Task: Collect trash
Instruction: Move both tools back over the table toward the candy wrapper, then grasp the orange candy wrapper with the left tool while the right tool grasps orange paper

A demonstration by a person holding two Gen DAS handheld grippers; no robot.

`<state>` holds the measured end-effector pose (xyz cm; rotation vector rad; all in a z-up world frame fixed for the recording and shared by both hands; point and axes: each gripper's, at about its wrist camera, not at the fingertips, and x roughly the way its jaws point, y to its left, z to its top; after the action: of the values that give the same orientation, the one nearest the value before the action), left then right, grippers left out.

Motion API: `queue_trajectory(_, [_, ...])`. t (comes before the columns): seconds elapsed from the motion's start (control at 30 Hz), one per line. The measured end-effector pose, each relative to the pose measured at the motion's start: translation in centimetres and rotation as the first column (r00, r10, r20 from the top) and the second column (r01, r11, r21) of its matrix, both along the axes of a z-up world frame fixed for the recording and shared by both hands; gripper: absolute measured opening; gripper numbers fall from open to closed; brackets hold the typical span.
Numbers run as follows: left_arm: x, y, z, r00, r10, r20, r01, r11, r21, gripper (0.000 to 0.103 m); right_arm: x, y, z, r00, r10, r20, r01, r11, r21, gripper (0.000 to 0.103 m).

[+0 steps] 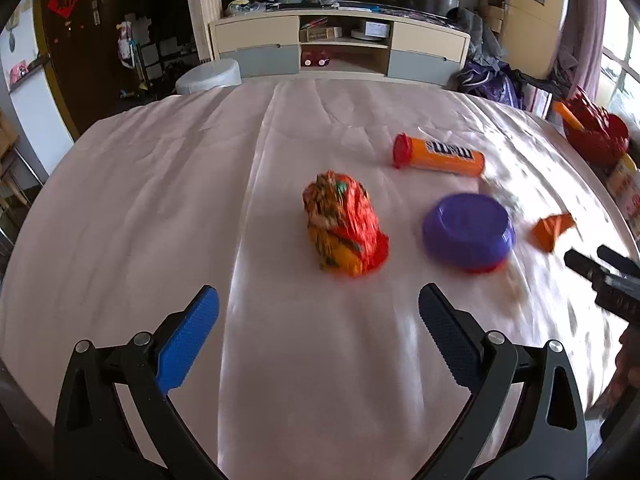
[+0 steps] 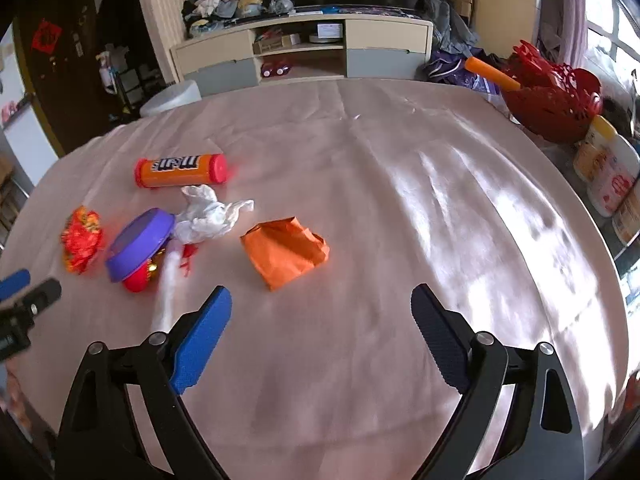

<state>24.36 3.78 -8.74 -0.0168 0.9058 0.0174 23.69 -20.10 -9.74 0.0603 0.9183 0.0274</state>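
A crumpled red-orange wrapper (image 1: pixel 344 224) lies on the pink tablecloth (image 1: pixel 160 200), just ahead of my open, empty left gripper (image 1: pixel 319 316); the right wrist view shows it at the left (image 2: pixel 82 242). An orange M&M's tube (image 1: pixel 438 156) (image 2: pixel 180 170) lies farther back. A purple upturned bowl (image 1: pixel 468 230) (image 2: pixel 140 242) rests on something red. A white crumpled tissue (image 2: pixel 210 216) and an orange folded paper (image 2: pixel 286 252) (image 1: pixel 552 230) lie ahead and left of my open, empty right gripper (image 2: pixel 322 316).
A red openwork basket (image 2: pixel 552 100) with an orange stick, and white jars (image 2: pixel 608 172), stand at the table's right edge. A white strip (image 2: pixel 168 284) lies by the bowl. A cabinet (image 1: pixel 340 48) and cluttered floor lie beyond the table.
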Motion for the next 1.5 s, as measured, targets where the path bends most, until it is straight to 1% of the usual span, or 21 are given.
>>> queue_trajectory(0.17, [2.5, 0.0, -0.3, 1.000, 0.012, 0.002, -0.012, 0.999, -0.034, 0.095, 1.6, 0.7, -0.7, 1.000, 0.015, 0.004, -0.015, 1.000, -0.015, 0.087])
queue_trajectory(0.3, [4.2, -0.5, -0.6, 1.000, 0.006, 0.008, -0.006, 1.000, -0.009, 0.095, 3.1, 0.5, -1.4, 1.000, 0.007, -0.014, -0.006, 0.999, 0.044, 0.087])
queue_trajectory(0.4, [5.4, -1.1, -0.5, 1.000, -0.011, 0.017, 0.011, 1.000, 0.019, 0.094, 3.4, 0.3, -0.9, 1.000, 0.007, 0.007, -0.007, 0.997, 0.073, 0.086])
queue_trajectory(0.43, [5.7, -1.3, -0.5, 1.000, -0.018, 0.018, 0.017, 1.000, 0.021, 0.094, 3.6, 0.3, -0.9, 1.000, 0.005, -0.001, -0.004, 0.997, 0.080, 0.083])
queue_trajectory(0.47, [6.0, -1.4, -0.4, 1.000, -0.023, 0.015, 0.023, 1.000, 0.018, 0.092, 3.7, 0.3, -1.1, 1.000, 0.003, -0.011, -0.002, 0.996, 0.086, 0.082])
queue_trajectory(0.53, [6.6, -1.7, -0.5, 1.000, -0.030, -0.007, 0.030, 0.999, 0.012, 0.088, 3.7, 0.6, -1.2, 1.000, 0.008, -0.006, -0.008, 0.998, 0.058, 0.081])
queue_trajectory(0.57, [6.8, -1.8, -0.7, 0.999, -0.030, -0.016, 0.030, 0.999, 0.009, 0.085, 3.7, 0.9, -1.1, 1.000, 0.016, -0.007, -0.015, 0.999, 0.041, 0.078])
queue_trajectory(0.6, [7.0, -1.8, -0.9, 0.999, -0.031, -0.030, 0.031, 1.000, 0.006, 0.079, 3.7, 1.2, -1.1, 1.000, 0.020, -0.005, -0.020, 0.999, 0.028, 0.069])
queue_trajectory(0.63, [7.0, -1.9, -1.0, 0.999, -0.030, -0.038, 0.031, 0.999, 0.008, 0.074, 3.6, 1.4, -1.0, 1.000, 0.021, -0.004, -0.021, 1.000, 0.010, 0.056])
queue_trajectory(0.67, [7.1, -1.9, -1.4, 0.998, -0.026, -0.057, 0.027, 1.000, 0.011, 0.065, 3.5, 1.6, -0.9, 1.000, 0.023, -0.003, -0.023, 1.000, -0.006, 0.049])
queue_trajectory(0.7, [7.1, -1.8, -1.7, 0.997, -0.024, -0.067, 0.025, 1.000, 0.008, 0.056, 3.3, 1.8, -0.9, 1.000, 0.029, -0.003, -0.029, 0.999, -0.022, 0.046])
queue_trajectory(0.73, [7.0, -1.8, -2.1, 0.996, -0.025, -0.085, 0.025, 1.000, -0.001, 0.052, 3.1, 1.9, -0.9, 0.999, 0.039, -0.005, -0.039, 0.999, -0.026, 0.046])
queue_trajectory(0.8, [6.4, -1.9, -2.2, 0.997, -0.032, -0.071, 0.034, 0.999, 0.024, 0.048, 2.9, 2.1, -0.9, 0.998, 0.055, -0.010, -0.055, 0.998, -0.039, 0.043])
queue_trajectory(0.87, [5.8, -1.9, -2.1, 0.997, -0.035, -0.073, 0.036, 0.999, 0.016, 0.042, 2.5, 2.0, -0.8, 0.998, 0.060, -0.024, -0.060, 0.998, -0.034, 0.043])
queue_trajectory(0.97, [4.6, -2.1, -1.9, 0.995, -0.057, -0.084, 0.057, 0.998, 0.003, 0.040, 1.6, 2.1, -0.5, 0.996, 0.069, -0.053, -0.070, 0.998, -0.008, 0.042])
queue_trajectory(1.07, [2.6, -2.8, -2.1, 0.993, -0.090, -0.079, 0.093, 0.995, 0.031, 0.040, 0.3, 2.8, -0.6, 0.993, 0.098, -0.071, -0.101, 0.994, -0.040, 0.042])
queue_trajectory(1.13, [1.2, -2.9, -2.1, 0.991, -0.102, -0.081, 0.105, 0.994, 0.027, 0.040, -1.1, 3.2, -0.6, 0.991, 0.113, -0.071, -0.119, 0.989, -0.087, 0.042])
queue_trajectory(1.2, [-0.7, -2.9, -1.9, 0.989, -0.114, -0.095, 0.115, 0.993, 0.002, 0.039, -2.6, 3.0, -0.4, 0.990, 0.116, -0.086, -0.122, 0.990, -0.064, 0.041])
queue_trajectory(1.23, [-1.1, -3.0, -1.7, 0.989, -0.114, -0.096, 0.114, 0.993, -0.006, 0.039, -3.3, 2.8, -0.1, 0.990, 0.114, -0.083, -0.119, 0.992, -0.050, 0.041])
queue_trajectory(1.33, [-4.5, -2.7, -0.4, 0.992, -0.108, -0.063, 0.106, 0.994, -0.026, 0.039, -6.1, 2.1, 1.4, 0.993, 0.107, -0.048, -0.108, 0.994, -0.027, 0.041])
queue_trajectory(1.5, [-9.7, -2.8, 1.7, 0.991, -0.130, -0.033, 0.127, 0.989, -0.069, 0.039, -10.6, 1.3, 2.9, 0.993, 0.116, -0.004, -0.116, 0.993, 0.006, 0.041])
